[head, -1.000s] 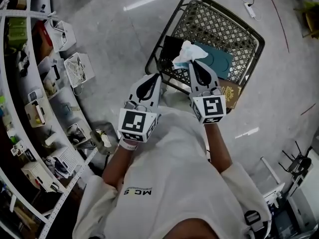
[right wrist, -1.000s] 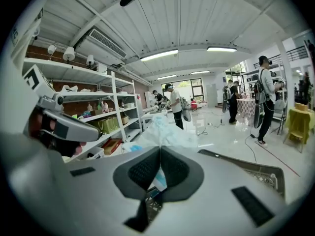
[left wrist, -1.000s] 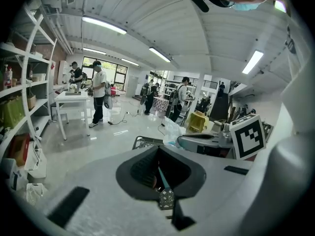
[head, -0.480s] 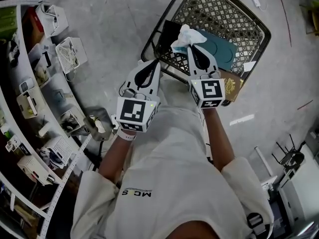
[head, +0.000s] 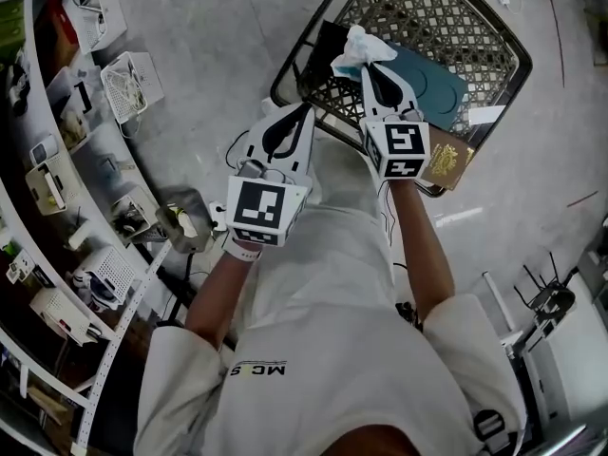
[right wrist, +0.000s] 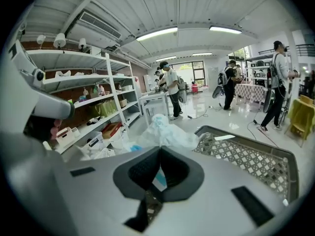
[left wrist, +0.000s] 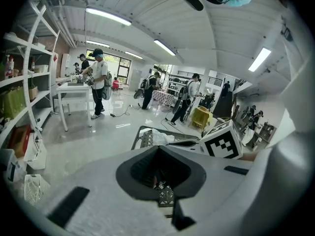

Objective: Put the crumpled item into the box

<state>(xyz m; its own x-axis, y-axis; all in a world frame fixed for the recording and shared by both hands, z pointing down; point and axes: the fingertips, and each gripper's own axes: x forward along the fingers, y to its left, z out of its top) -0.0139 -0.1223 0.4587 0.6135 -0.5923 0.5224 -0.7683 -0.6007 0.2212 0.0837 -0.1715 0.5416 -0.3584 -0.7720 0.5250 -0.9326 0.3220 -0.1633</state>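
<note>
White crumpled item (head: 359, 47) tinged pale blue, dark lattice-patterned box (head: 427, 12), teal sheet (head: 432, 79), black-and-white marker cubes (head: 261, 209)

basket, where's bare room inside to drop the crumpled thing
The far mesh floor of the basket, between the far rim and the teal sheet, is bare. The near side is crowded: black item left, brown booklet at the right corner, crumpled white item in the right claw above.

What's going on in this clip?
A person holds a gripper in each hand over a wire basket standing on the floor. The right gripper is shut on a crumpled white item and holds it above the basket's near end, not yet released. The left gripper is shut and empty, beside the basket's near rim.
</note>
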